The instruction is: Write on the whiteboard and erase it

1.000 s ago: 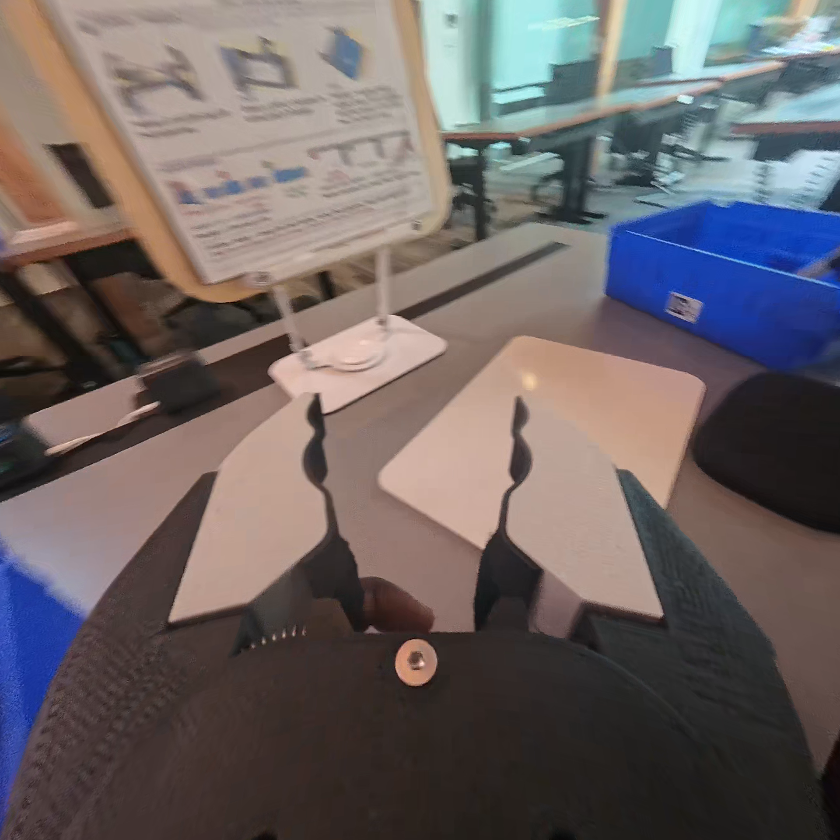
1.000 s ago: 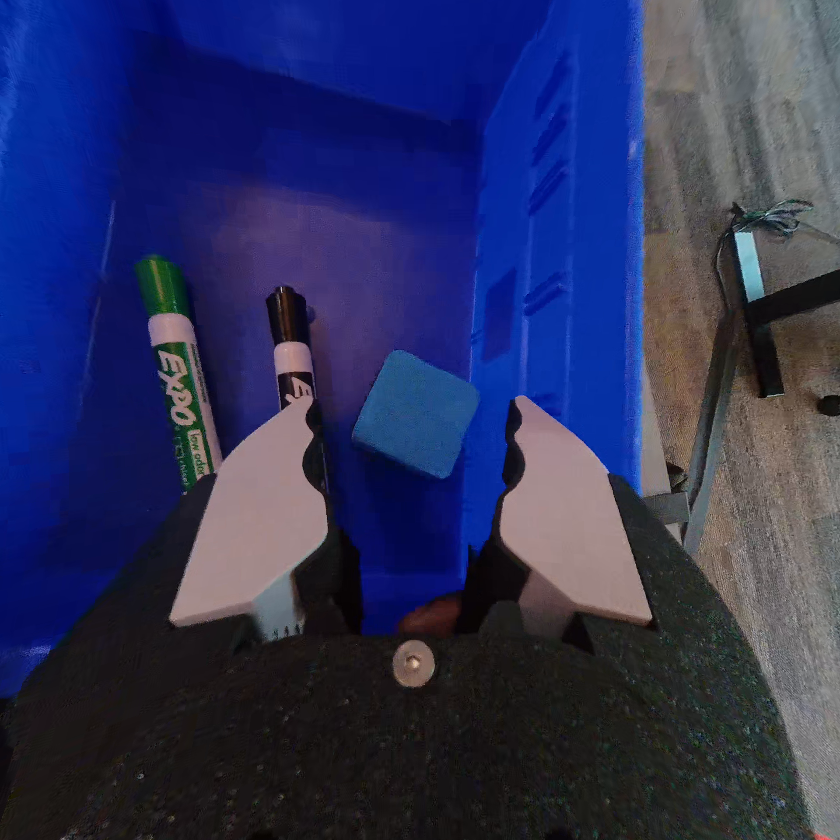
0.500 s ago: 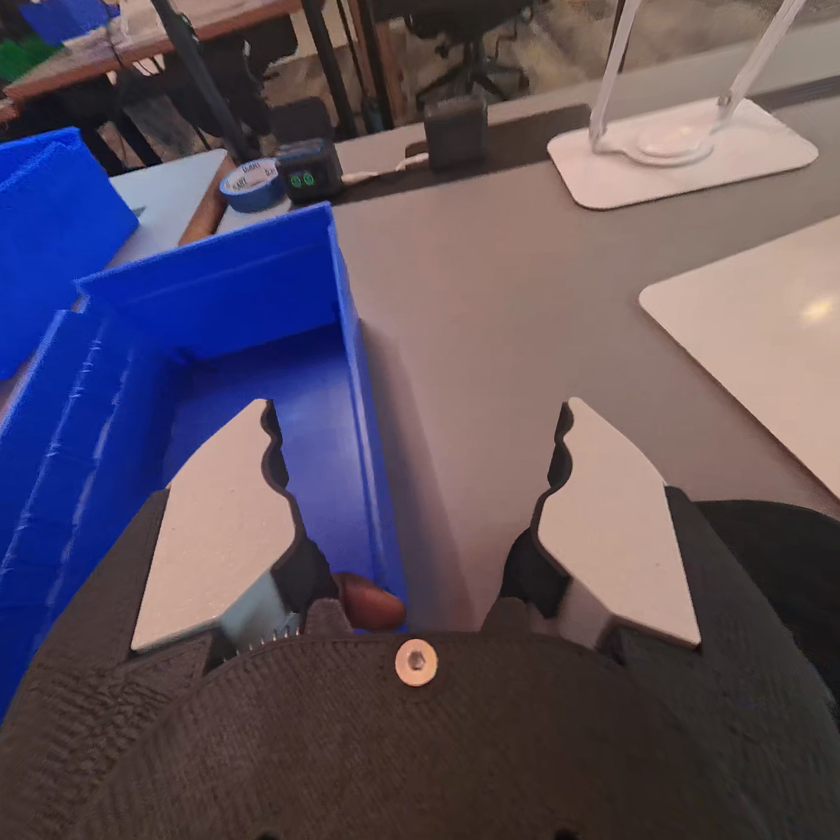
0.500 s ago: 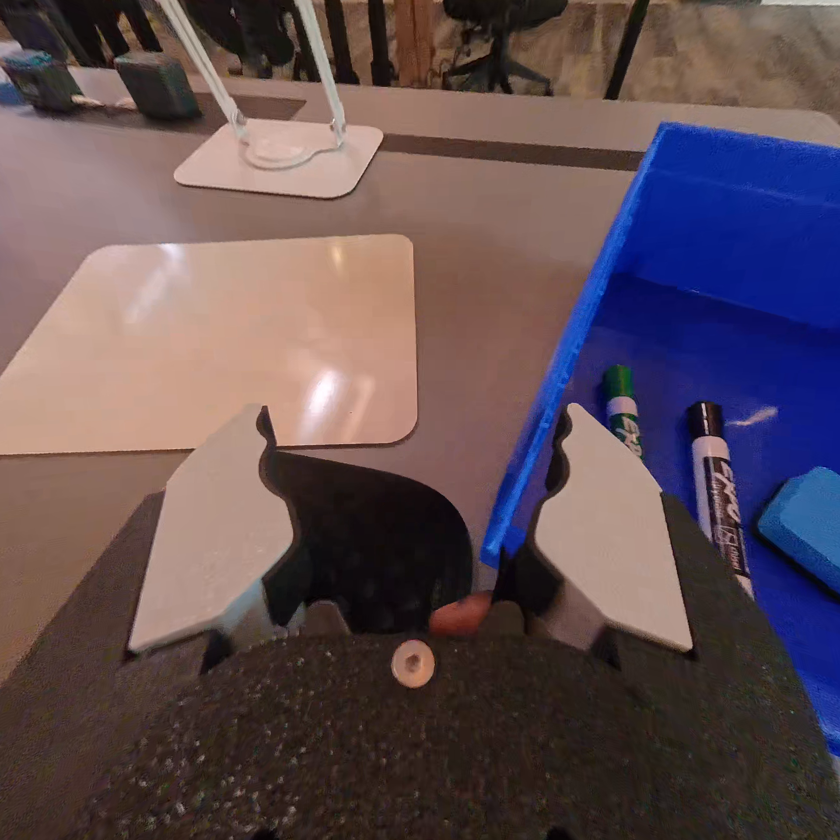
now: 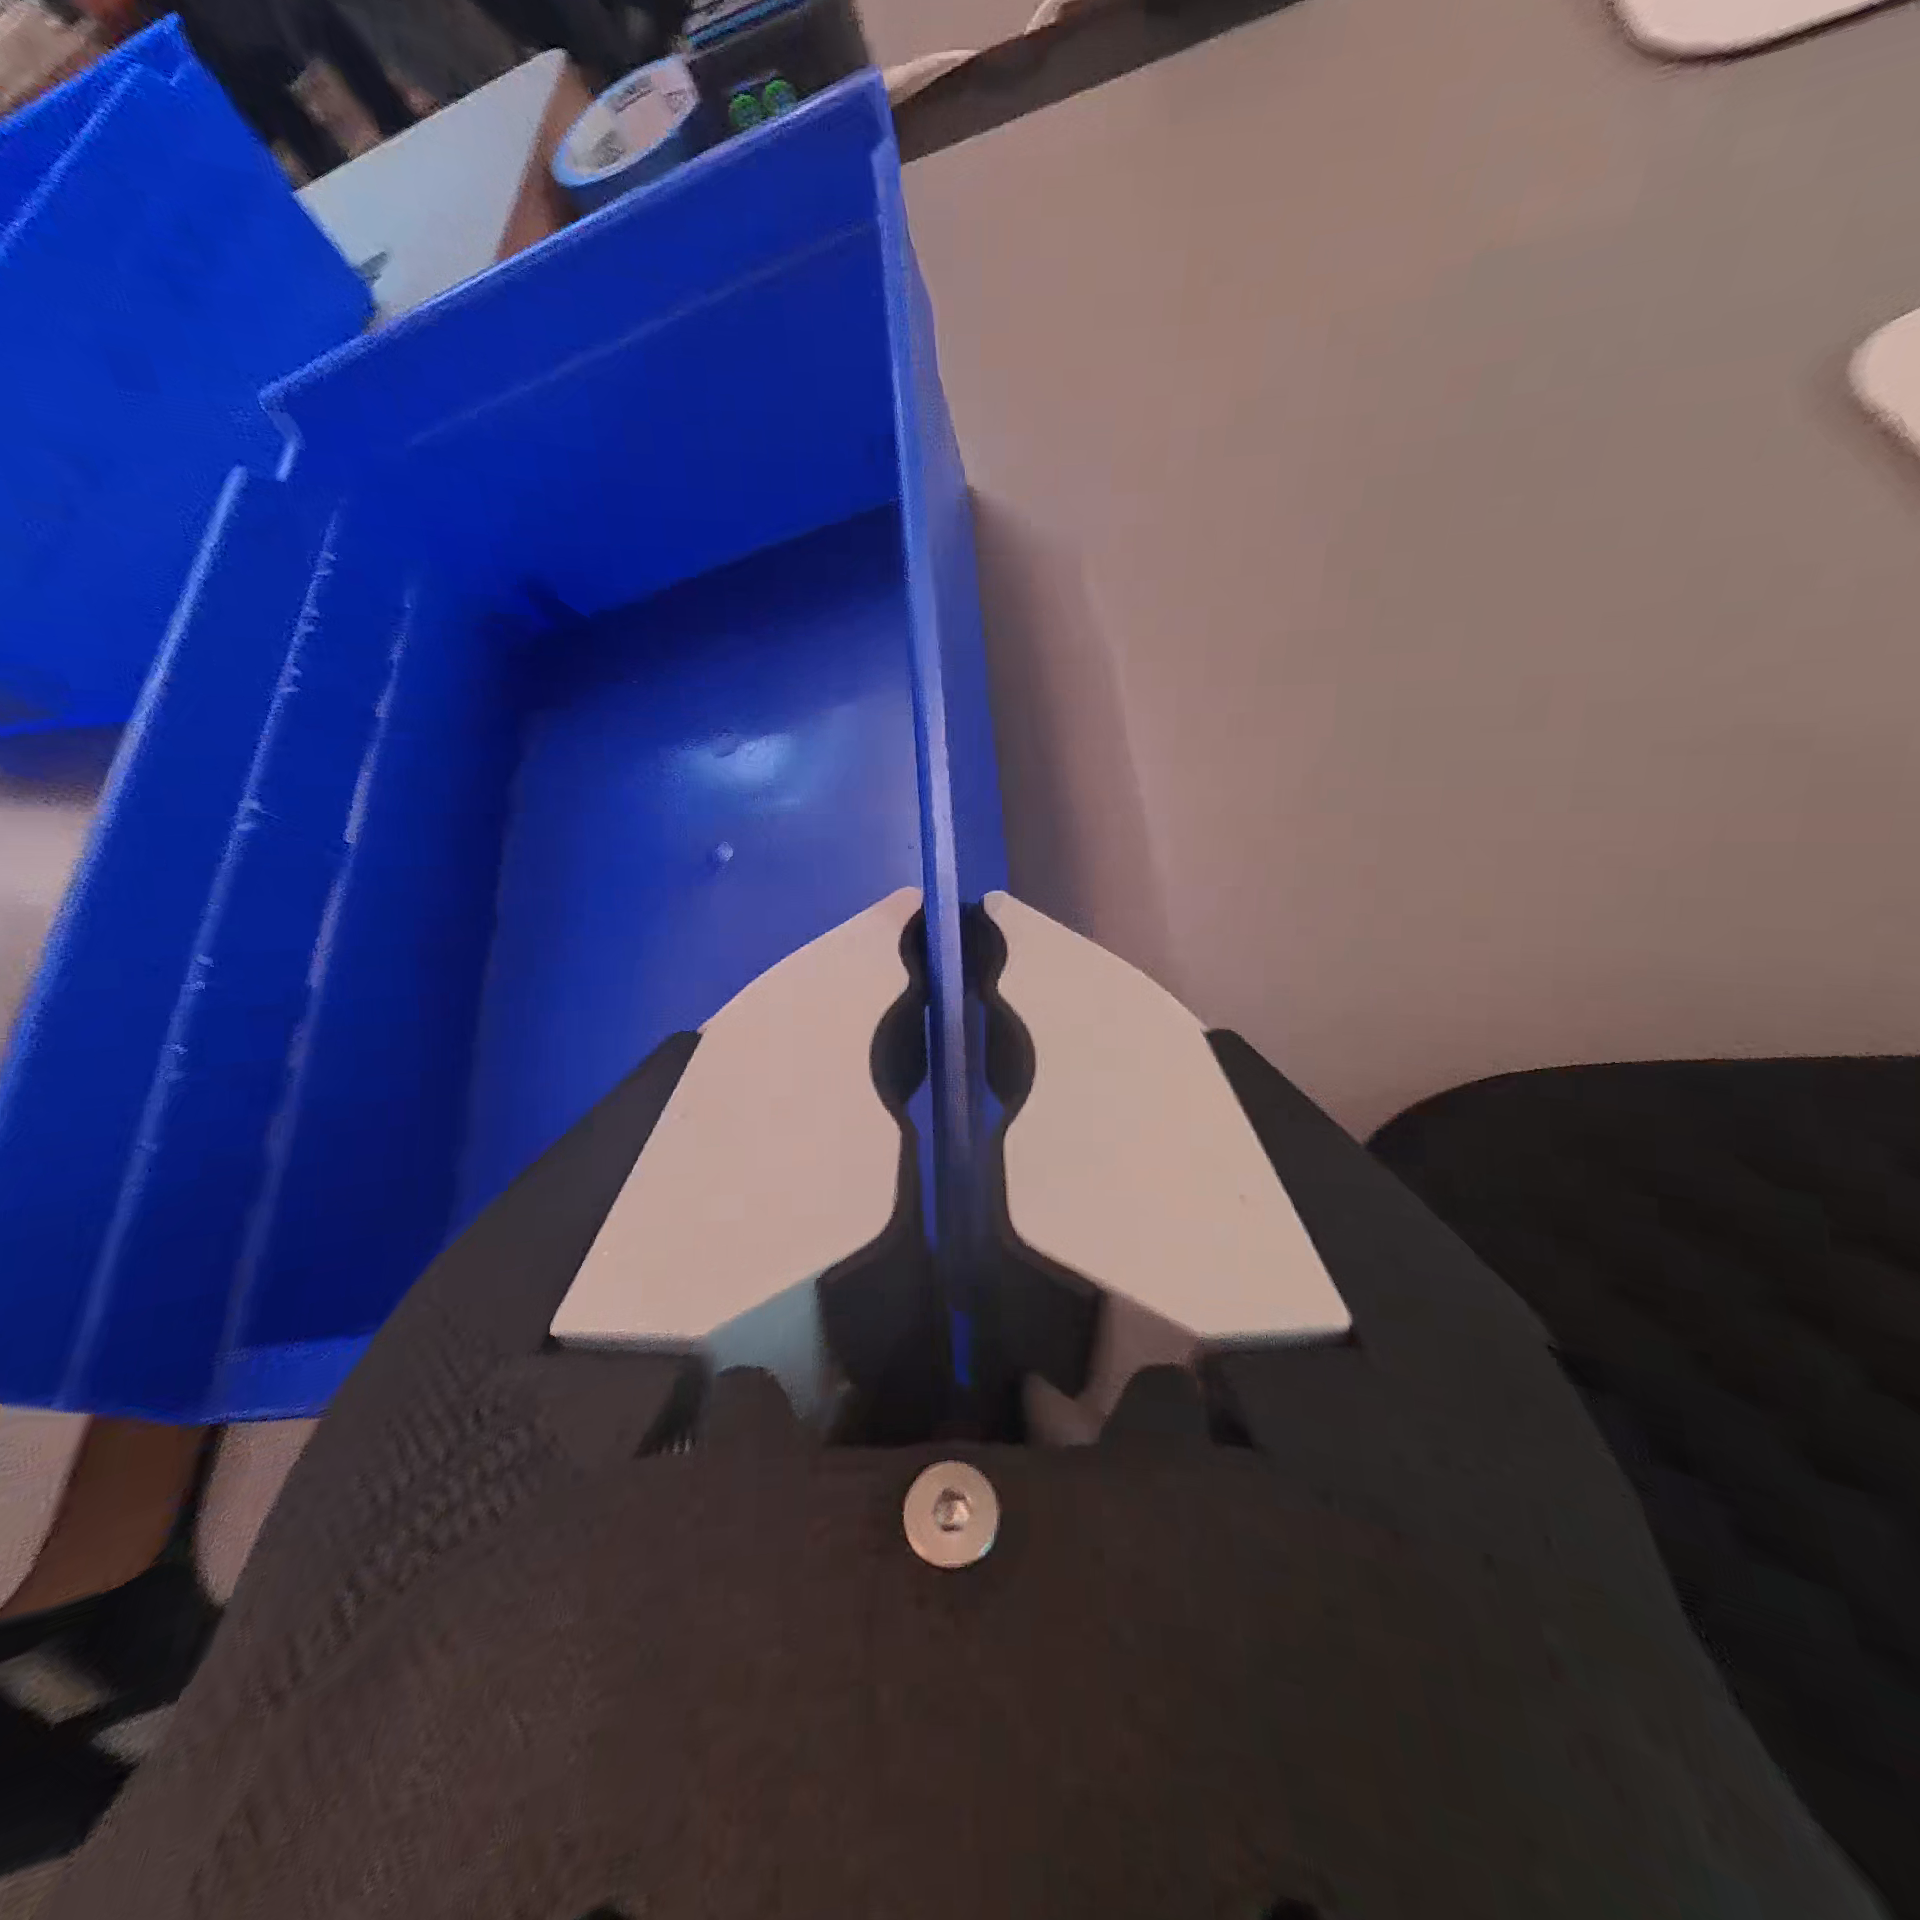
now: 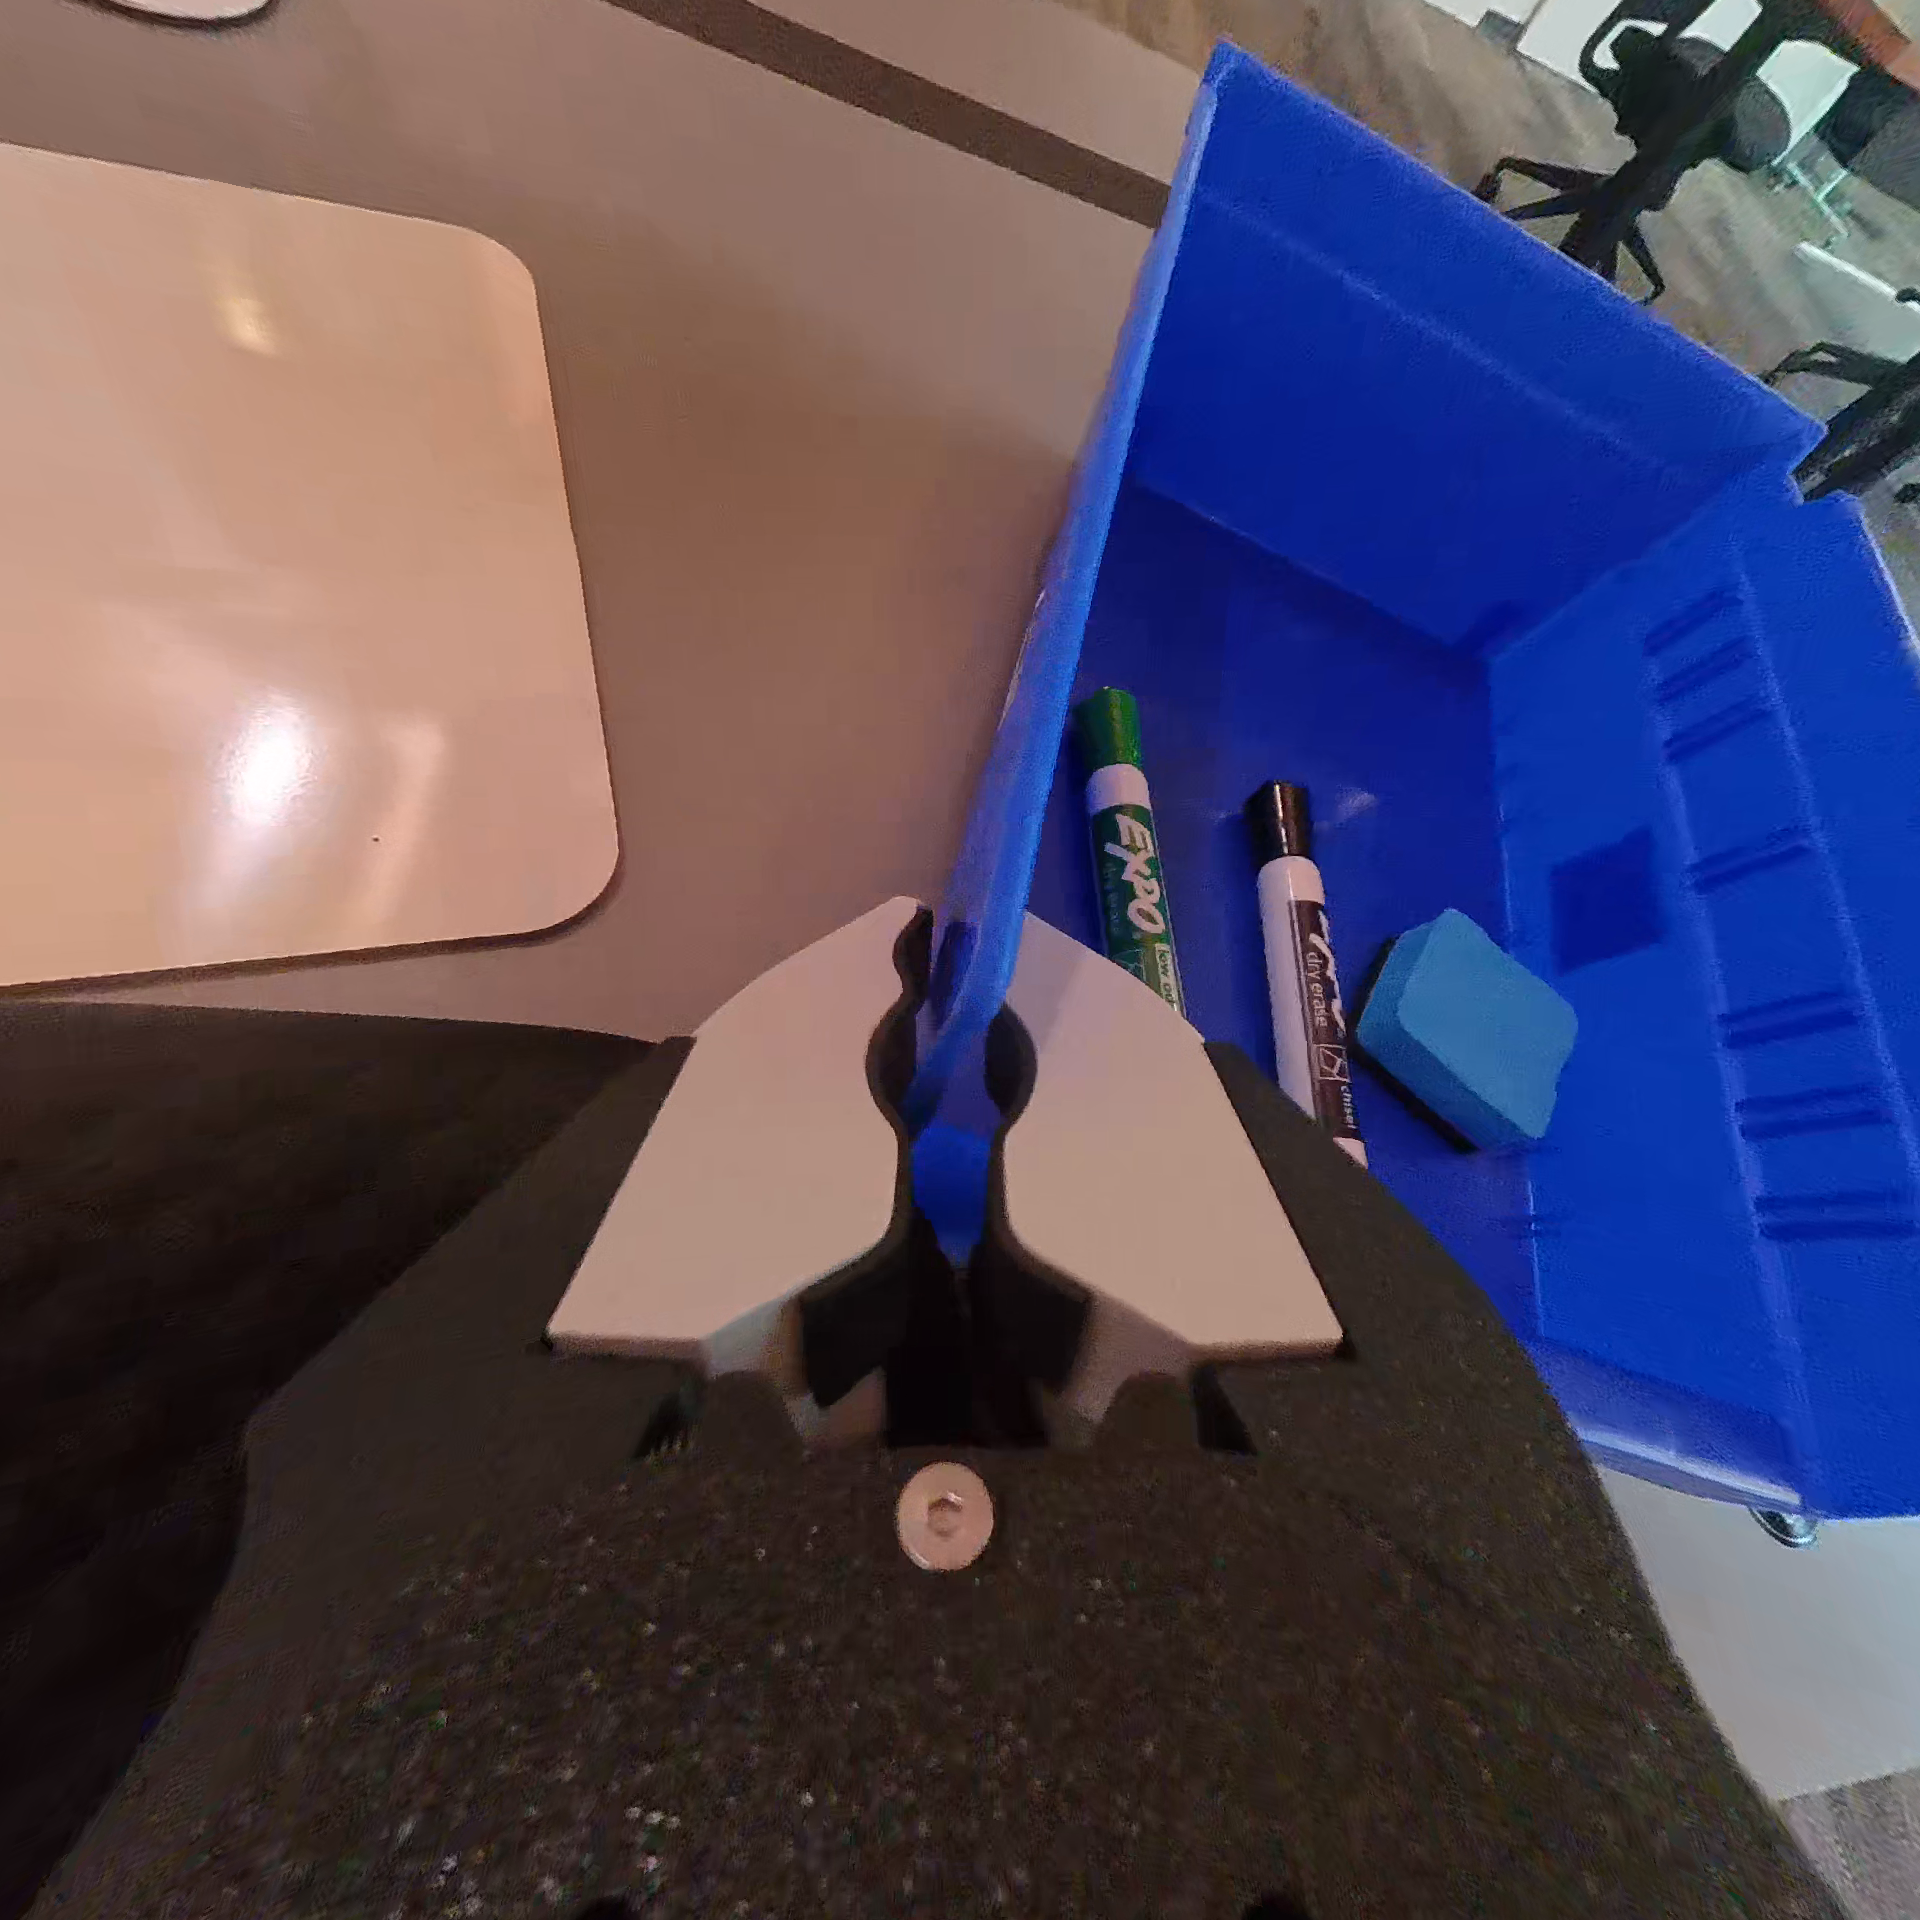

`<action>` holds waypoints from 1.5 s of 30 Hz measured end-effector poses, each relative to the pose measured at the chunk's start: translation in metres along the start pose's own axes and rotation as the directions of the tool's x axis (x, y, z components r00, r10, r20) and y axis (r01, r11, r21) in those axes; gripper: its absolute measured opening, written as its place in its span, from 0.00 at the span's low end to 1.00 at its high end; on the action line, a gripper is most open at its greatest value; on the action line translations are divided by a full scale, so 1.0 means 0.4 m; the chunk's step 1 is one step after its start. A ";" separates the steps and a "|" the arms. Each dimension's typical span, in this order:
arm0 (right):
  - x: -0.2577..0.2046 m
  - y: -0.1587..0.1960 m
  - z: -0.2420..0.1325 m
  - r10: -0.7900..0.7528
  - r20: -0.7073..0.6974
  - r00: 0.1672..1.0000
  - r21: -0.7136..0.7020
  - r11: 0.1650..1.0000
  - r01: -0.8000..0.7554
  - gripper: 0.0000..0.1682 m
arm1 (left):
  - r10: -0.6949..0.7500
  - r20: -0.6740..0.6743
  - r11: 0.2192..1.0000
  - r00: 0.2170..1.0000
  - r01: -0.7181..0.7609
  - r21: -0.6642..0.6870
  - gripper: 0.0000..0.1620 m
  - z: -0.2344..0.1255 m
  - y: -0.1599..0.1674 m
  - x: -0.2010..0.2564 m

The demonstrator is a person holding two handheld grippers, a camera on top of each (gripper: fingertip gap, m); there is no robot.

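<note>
Two hand-held grippers clamp the walls of two blue bins on a grey table (image 6: 831, 436). The left gripper (image 5: 951, 914) has its pale fingers pressed onto the thin right-hand wall of an empty blue bin (image 5: 665, 395), the wall running up between them; the lower part of that wall is hidden inside the black gripper body. Behind this bin, a second blue container (image 5: 135, 416) is cut off by the left edge, and a roll of blue tape (image 5: 623, 130) and a dark device with green lights (image 5: 758, 99) are blurred and only partly visible at the top. The right gripper (image 6: 961, 925) pinches the near corner of the left wall of another blue bin (image 6: 1455, 343), whose right side runs out of frame. Inside lie a green marker (image 6: 1122, 831), a black marker (image 6: 1299, 935) with its lower end hidden behind the gripper body, and a blue eraser (image 6: 1465, 1029). The whiteboard (image 6: 260, 571) lies flat on the table to the left of that bin, bare and glossy, its left part cut off; only a corner (image 5: 1891, 384) of it shows in the left wrist view. A black pad (image 6: 260, 1122) lies in front of the board, its extent unclear.
</note>
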State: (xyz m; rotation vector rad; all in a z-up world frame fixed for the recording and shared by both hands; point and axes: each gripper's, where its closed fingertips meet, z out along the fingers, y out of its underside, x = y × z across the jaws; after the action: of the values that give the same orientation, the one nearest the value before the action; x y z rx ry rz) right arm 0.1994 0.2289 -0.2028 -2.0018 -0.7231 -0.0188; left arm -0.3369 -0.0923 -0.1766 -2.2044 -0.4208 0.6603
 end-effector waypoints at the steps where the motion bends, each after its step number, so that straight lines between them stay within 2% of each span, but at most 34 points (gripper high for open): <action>1: 0.001 -0.007 -0.003 -0.011 -0.002 1.000 0.007 1.000 0.011 0.05 | -0.025 -0.039 1.000 0.999 0.025 0.014 0.03 -0.002 -0.008 0.012; 4: -0.011 -0.040 -0.012 -0.013 0.005 1.000 0.034 0.999 0.013 0.05 | -0.055 -0.090 0.996 0.994 0.061 0.072 0.03 -0.008 -0.051 0.053; 9: -0.078 -0.110 -0.037 -0.059 0.045 0.997 0.084 0.995 0.055 0.06 | 0.006 -0.153 0.993 0.988 0.012 0.118 0.03 -0.014 -0.118 0.173; 19: -0.329 -0.240 -0.037 -0.222 0.213 0.952 0.208 0.962 0.178 0.07 | 0.151 -0.321 0.975 0.935 -0.089 0.202 0.03 0.009 -0.243 0.401; 27: -0.546 -0.260 -0.028 -0.400 0.262 0.878 0.243 0.908 0.341 0.06 | 0.254 -0.390 0.953 0.885 -0.162 0.254 0.03 0.009 -0.267 0.542; 30: -0.600 -0.254 -0.027 -0.440 0.278 0.854 0.259 0.890 0.374 0.08 | 0.264 -0.364 0.945 0.893 -0.163 0.285 0.04 0.014 -0.276 0.554; 31: -0.617 -0.251 -0.031 -0.448 0.310 0.838 0.274 0.887 0.373 0.10 | 0.270 -0.356 0.937 0.895 -0.158 0.312 0.05 0.005 -0.285 0.553; 32: -0.634 -0.259 -0.047 -0.436 0.362 0.824 0.321 0.888 0.330 0.18 | 0.263 -0.360 0.925 0.895 -0.127 0.358 0.13 -0.017 -0.303 0.553; 33: -0.644 -0.278 -0.076 -0.407 0.420 0.811 0.381 0.890 0.249 0.30 | 0.249 -0.377 0.903 0.892 -0.073 0.424 0.20 -0.053 -0.328 0.557; 34: -0.643 -0.298 -0.110 -0.371 0.481 0.794 0.430 0.889 0.155 0.37 | 0.244 -0.421 0.870 0.874 -0.005 0.494 0.22 -0.099 -0.350 0.572; 36: -0.593 -0.334 -0.165 -0.277 0.552 0.787 0.489 0.872 -0.036 0.46 | 0.244 -0.565 0.808 0.788 0.157 0.568 0.30 -0.194 -0.371 0.630; 38: -0.481 -0.352 -0.176 -0.182 0.498 0.848 0.536 0.833 -0.136 0.50 | 0.238 -0.677 0.812 0.696 0.239 0.532 0.40 -0.237 -0.358 0.699; 41: -0.274 -0.327 -0.146 -0.068 0.257 0.964 0.604 0.790 -0.105 0.54 | 0.219 -0.707 0.860 0.672 0.209 0.465 0.61 -0.200 -0.324 0.781; 43: -0.180 -0.279 -0.111 -0.043 0.144 0.989 0.574 0.817 -0.048 0.53 | 0.229 -0.720 0.867 0.655 0.199 0.457 0.67 -0.178 -0.314 0.823; 45: -0.133 -0.230 -0.066 -0.025 0.123 0.992 0.502 0.864 -0.040 0.54 | 0.246 -0.705 0.852 0.665 0.199 0.485 0.68 -0.166 -0.322 0.847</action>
State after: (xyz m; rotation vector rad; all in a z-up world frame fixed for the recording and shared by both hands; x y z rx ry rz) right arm 0.1172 0.2147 -0.1318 -1.5084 -0.7131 0.2792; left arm -0.0347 0.1171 -0.1502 -1.7290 0.2231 -0.1778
